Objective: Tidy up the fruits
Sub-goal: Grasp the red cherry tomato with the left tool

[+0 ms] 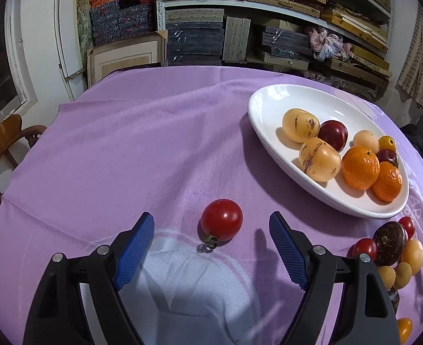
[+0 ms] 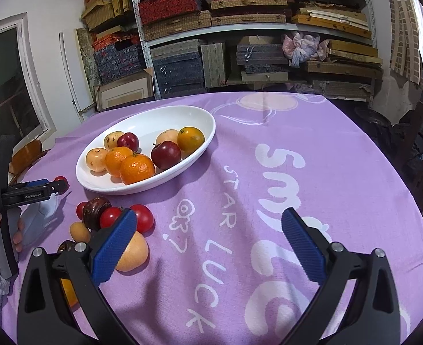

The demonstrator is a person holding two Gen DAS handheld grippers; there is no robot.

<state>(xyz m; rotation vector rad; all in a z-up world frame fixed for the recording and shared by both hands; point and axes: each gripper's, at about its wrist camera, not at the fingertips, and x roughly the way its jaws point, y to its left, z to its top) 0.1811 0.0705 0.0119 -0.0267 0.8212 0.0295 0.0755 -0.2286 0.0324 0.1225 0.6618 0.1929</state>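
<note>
Right gripper hovering wide open over the purple tablecloth; white dish holding fruit; loose fruits lying beside it.

You see white oval dish on purple cloth, holding two pale yellow streaked fruits, two mandarins, dark red plums, small yellow-orange ones. Lone cherry tomato lies well apart from dish, on your near-left side, stem toward you. Loose pile just beside dish's near rim: cherry tomatoes, dark brown round fruit, pale yellow fruits.
</note>
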